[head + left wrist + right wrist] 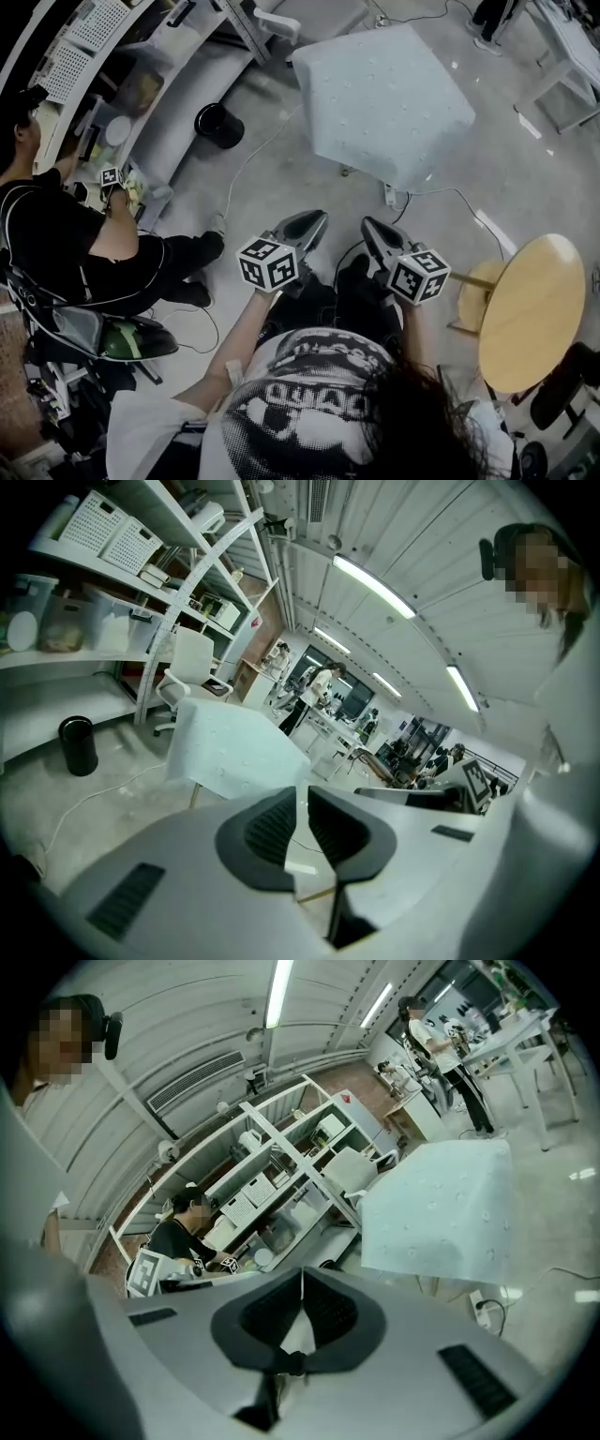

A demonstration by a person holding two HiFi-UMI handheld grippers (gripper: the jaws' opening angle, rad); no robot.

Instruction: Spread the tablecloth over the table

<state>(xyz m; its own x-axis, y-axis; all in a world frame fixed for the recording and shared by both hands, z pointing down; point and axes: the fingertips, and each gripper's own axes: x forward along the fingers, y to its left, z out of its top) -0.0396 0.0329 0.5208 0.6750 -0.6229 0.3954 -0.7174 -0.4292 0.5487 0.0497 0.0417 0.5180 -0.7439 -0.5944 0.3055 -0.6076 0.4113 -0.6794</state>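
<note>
Close to the person's body, the left gripper (314, 223) and the right gripper (373, 232) are held side by side above the floor, both aimed at the table ahead. The left gripper's jaws stand a narrow slit apart with nothing between them. The right gripper's jaws are pressed together, tip to tip, and are also empty.

Well beyond them, across bare floor and a trailing cable, the tablecloth (384, 94) lies over the table (195, 794), whose legs show below the hem. It is a pale sheet sprinkled with small dots. It covers the whole top and hangs over every edge in view, and one draped corner points back toward the grippers.

The tablecloth looks thin, light and limp. It is hardly fragile, but it would likely slide or bunch on a smooth tabletop. The hanging hem at two neighbouring corners looks like the best place to pinch it.

From the head view the tabletop sits like a diamond. The cloth appears close to square, so no long axis can be told for certain.

A round wooden table (530, 309) stands to the right, well apart.
</note>
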